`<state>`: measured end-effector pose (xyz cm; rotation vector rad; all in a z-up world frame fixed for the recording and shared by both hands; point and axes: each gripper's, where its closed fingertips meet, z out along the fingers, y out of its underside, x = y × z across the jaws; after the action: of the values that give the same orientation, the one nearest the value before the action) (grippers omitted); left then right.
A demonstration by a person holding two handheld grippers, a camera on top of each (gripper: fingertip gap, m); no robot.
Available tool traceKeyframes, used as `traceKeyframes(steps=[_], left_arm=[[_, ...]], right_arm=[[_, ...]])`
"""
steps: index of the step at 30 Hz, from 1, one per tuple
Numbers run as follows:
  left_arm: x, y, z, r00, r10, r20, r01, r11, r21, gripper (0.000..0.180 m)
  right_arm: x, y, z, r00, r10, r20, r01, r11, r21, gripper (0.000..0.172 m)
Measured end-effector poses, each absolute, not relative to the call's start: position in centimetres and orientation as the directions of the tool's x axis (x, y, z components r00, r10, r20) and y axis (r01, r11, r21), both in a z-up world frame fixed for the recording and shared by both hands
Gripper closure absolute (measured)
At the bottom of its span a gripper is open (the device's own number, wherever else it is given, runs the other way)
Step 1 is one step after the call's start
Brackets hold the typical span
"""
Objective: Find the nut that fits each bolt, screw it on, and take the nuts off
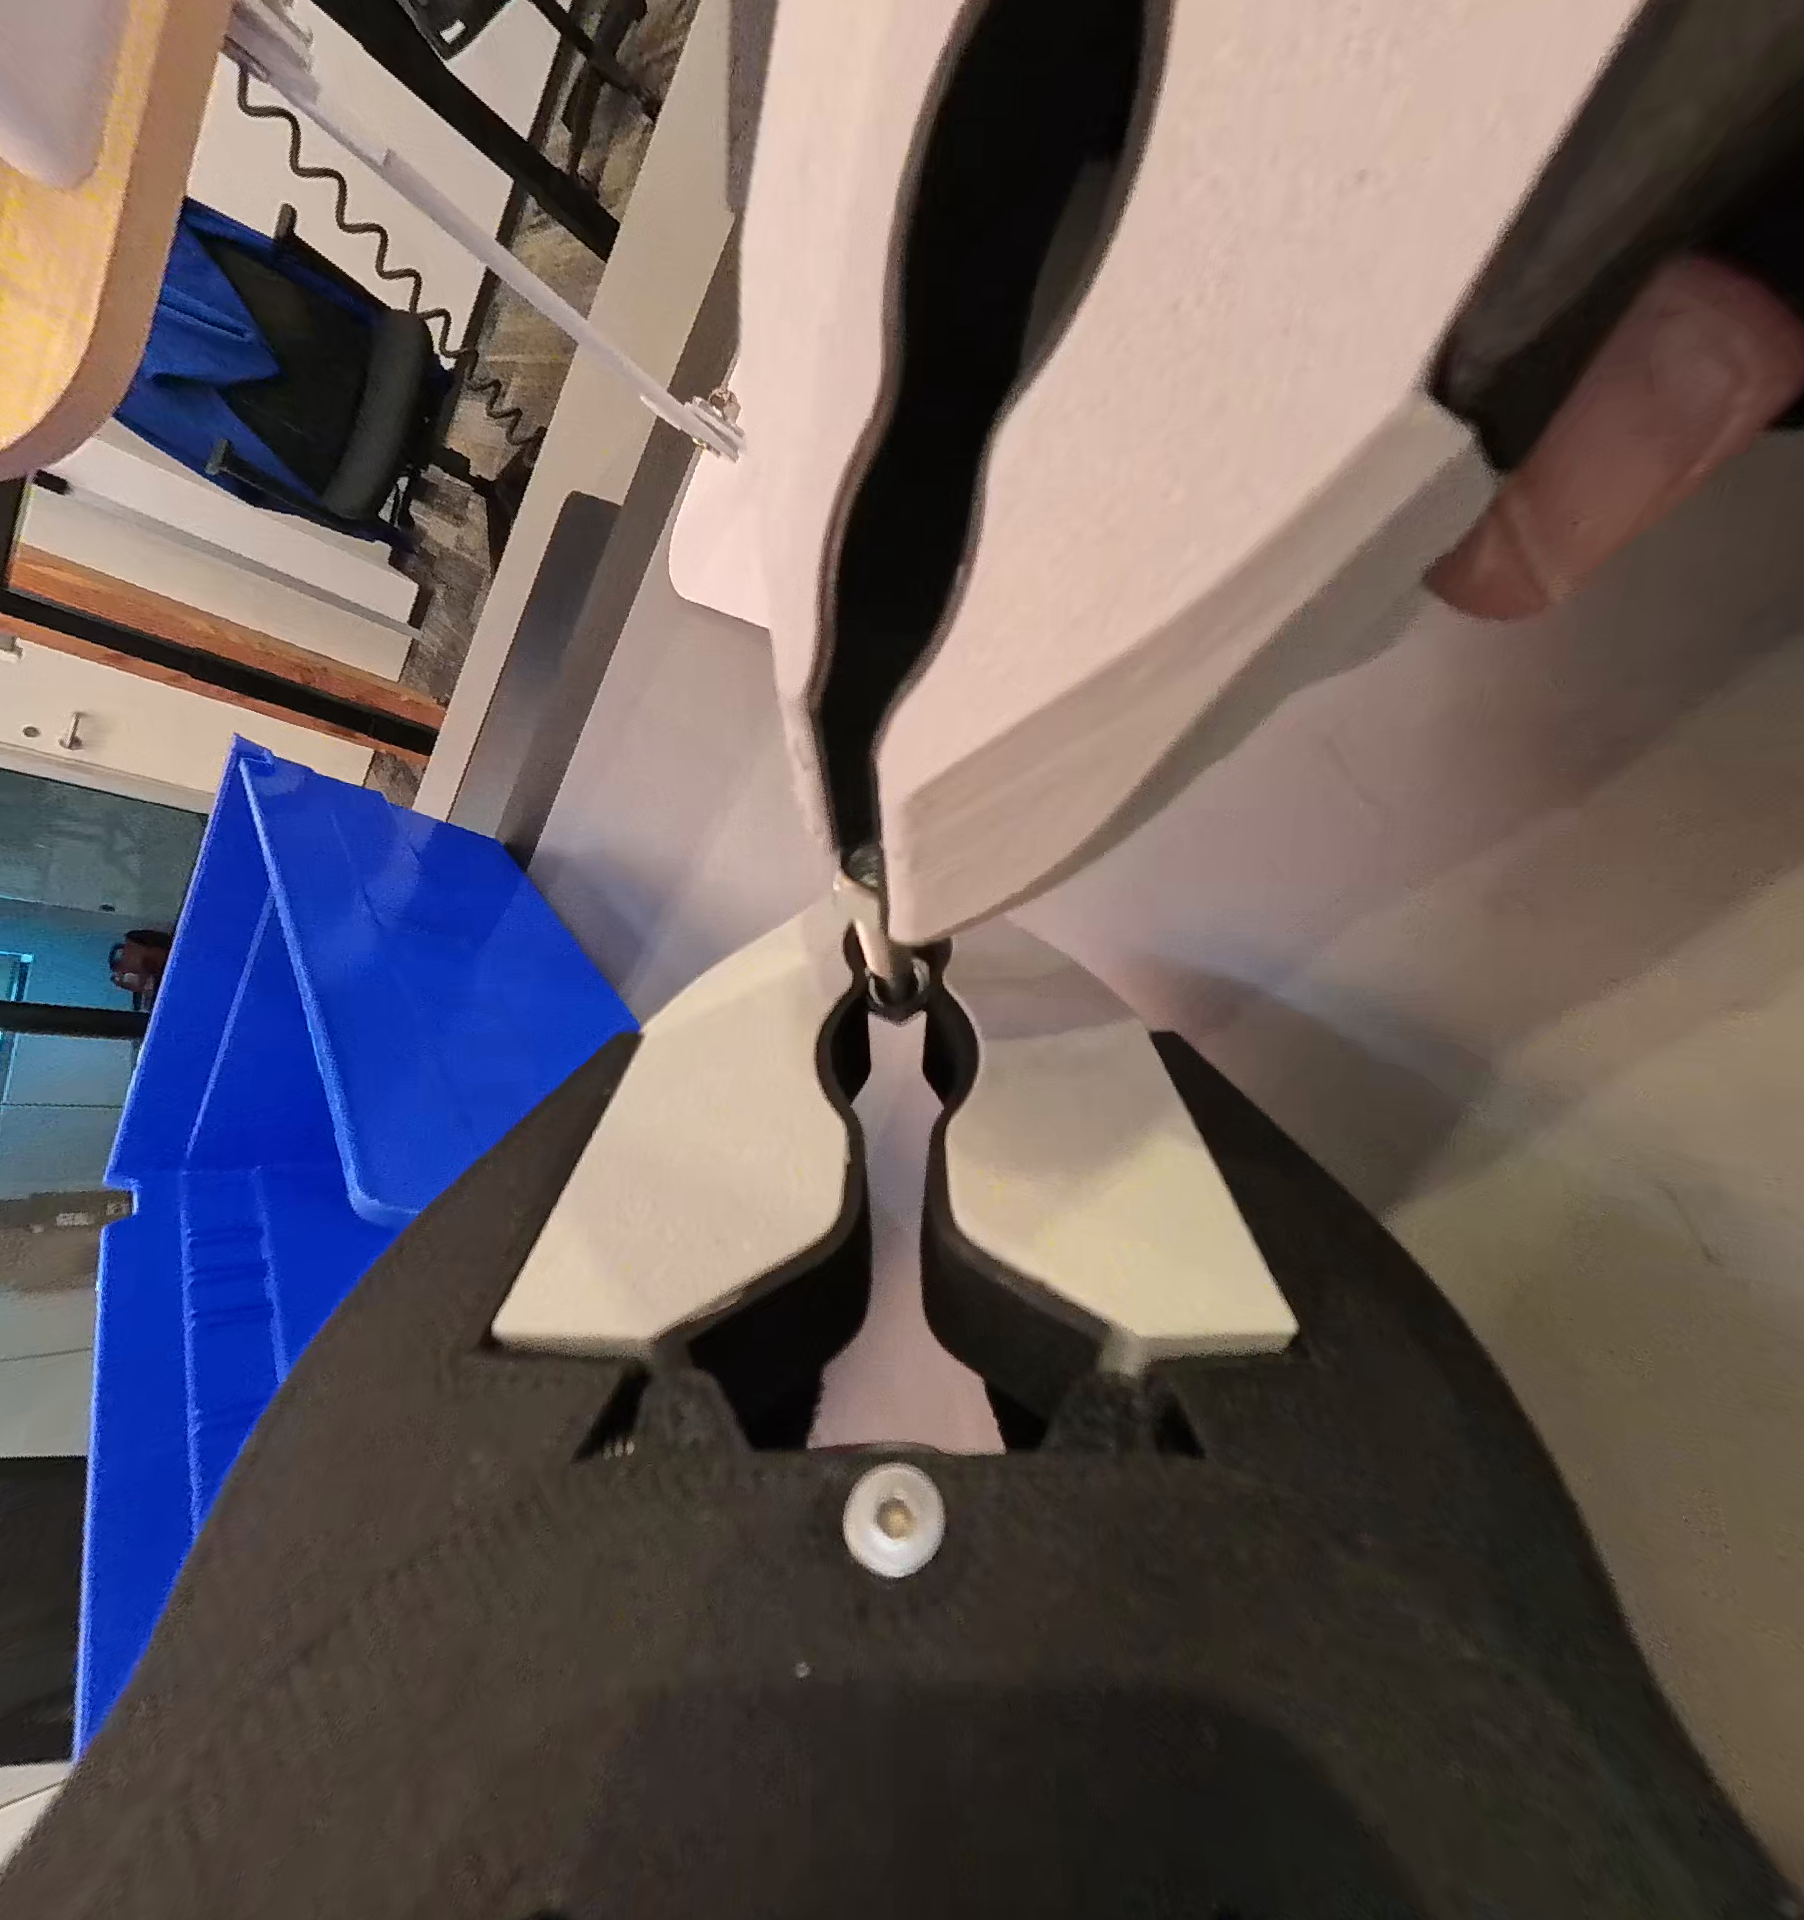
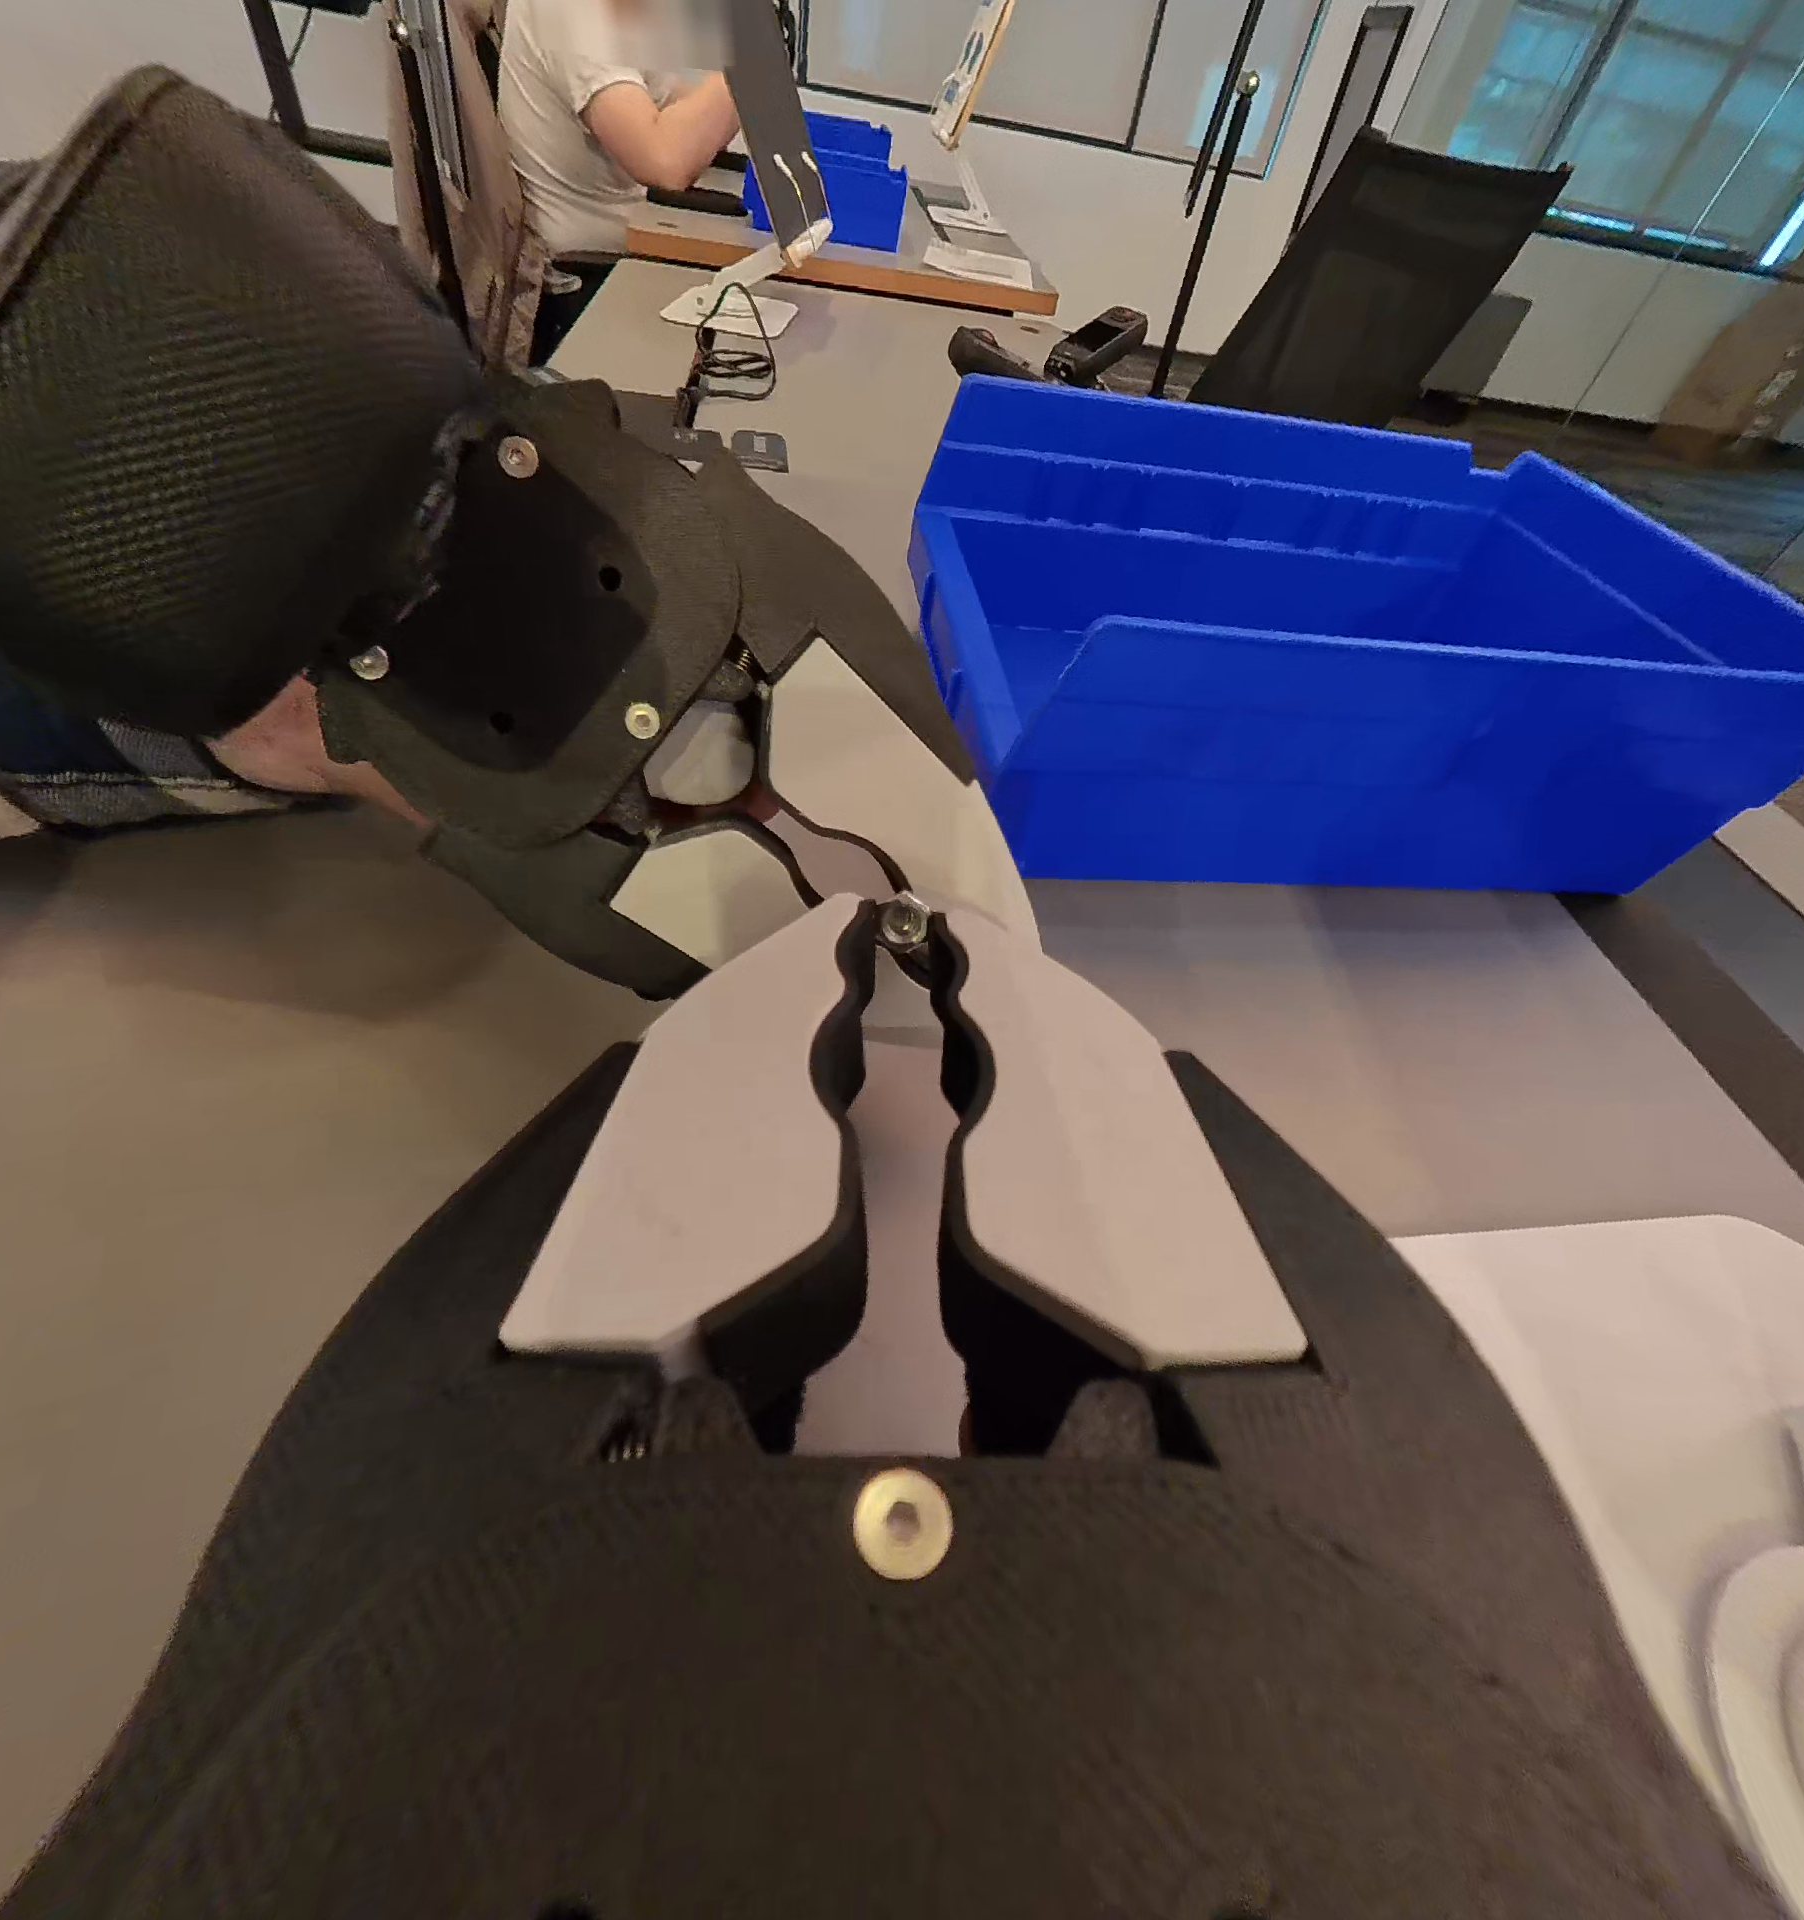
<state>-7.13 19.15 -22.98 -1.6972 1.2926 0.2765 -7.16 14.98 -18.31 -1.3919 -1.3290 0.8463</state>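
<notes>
**Two grippers meet tip to tip over a bolt and its nut**

The left gripper (image 1: 893, 1003) has its pale fingers drawn almost together, the tips pinching the thin metal shank of a bolt (image 1: 880, 961). The bolt runs away from this gripper toward the right gripper (image 2: 903, 930), which comes in from above in the left wrist view. A silver nut (image 2: 905, 923) sits at the far end of the bolt. In the right wrist view its hexagonal face and bore point straight at the camera, and the right gripper's fingertips (image 2: 844, 935) press on its flats from both sides. The jaws of that gripper stand only as wide as the nut.

Both tools hang above a grey table (image 2: 254, 1091), their tips touching the same small assembly. A hand (image 1: 1646, 436) grips the handle of the right gripper, seen at the upper right of the left wrist view. Just beyond the meeting point a blue bin (image 2: 1397, 665) stands on the table, close beside the left gripper's body. A white sheet (image 2: 1656, 1403) lies at the near right edge of the table. Farther back, a person (image 2: 586, 125) sits at another desk with a second blue bin (image 2: 825, 177).
</notes>
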Motion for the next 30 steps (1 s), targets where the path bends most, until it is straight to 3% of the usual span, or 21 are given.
traceKeyframes(steps=[20, 30], left_arm=[[-7.1, 19.3, -23.6, 0.405, -0.639, -0.654, -0.851, -0.001, -0.525, 0.176], [-6.8, 18.2, -26.1, 0.418, -0.79, -0.448, -0.81, -0.1, -0.579, 0.176]], right_arm=[[-6.5, 15.3, -18.5, 0.141, 0.978, 0.155, 0.296, 0.108, -0.949, 0.162], [-6.1, 15.6, -19.1, 0.111, 0.984, 0.138, 0.298, 0.099, -0.949, 0.162]])
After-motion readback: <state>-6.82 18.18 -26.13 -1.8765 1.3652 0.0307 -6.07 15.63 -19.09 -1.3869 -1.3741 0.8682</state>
